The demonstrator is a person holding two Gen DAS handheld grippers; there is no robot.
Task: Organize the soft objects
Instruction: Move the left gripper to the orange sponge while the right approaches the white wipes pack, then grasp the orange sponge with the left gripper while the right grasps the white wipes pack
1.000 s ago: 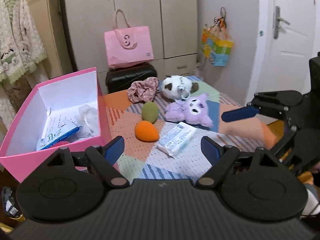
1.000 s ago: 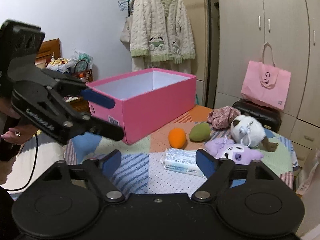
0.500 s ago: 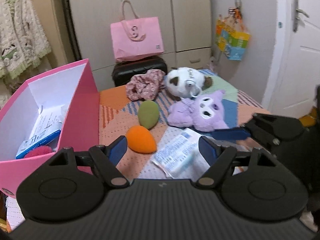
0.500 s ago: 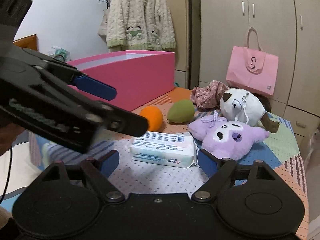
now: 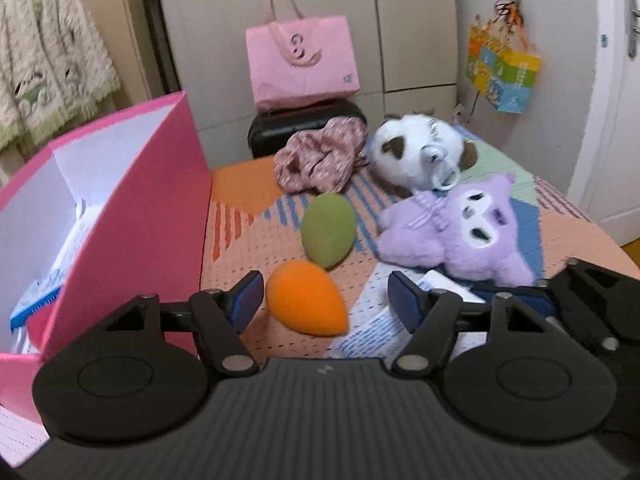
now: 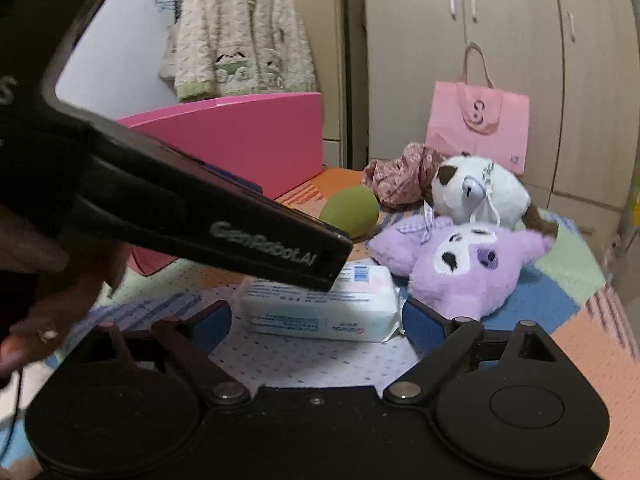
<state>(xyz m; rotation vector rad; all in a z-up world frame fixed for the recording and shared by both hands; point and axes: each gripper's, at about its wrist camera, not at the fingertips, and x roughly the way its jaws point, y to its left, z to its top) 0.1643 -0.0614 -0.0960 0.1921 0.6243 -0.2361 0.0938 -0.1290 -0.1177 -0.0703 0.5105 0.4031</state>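
The orange sponge egg (image 5: 304, 298) now sits between my left gripper (image 5: 324, 298)'s narrowing, untouching jaws beside the pink box (image 5: 160, 208). My right gripper (image 6: 316, 320) has widened around the tissue pack (image 6: 320, 304), gripping nothing. Both grabs look imminent.

pink tote bag (image 5: 302, 60) on black case (image 5: 304, 126) | cardigan (image 6: 240, 32) hung | wardrobe (image 5: 360, 20)

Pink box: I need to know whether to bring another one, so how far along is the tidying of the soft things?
Barely started. The pink box holds only some paper and packet-like items. The left gripper, jaws closing but not gripping, frames the orange sponge; the right gripper, jaws widening, frames the tissue pack. The green sponge, purple plush, white plush and floral cloth lie on the bedspread.
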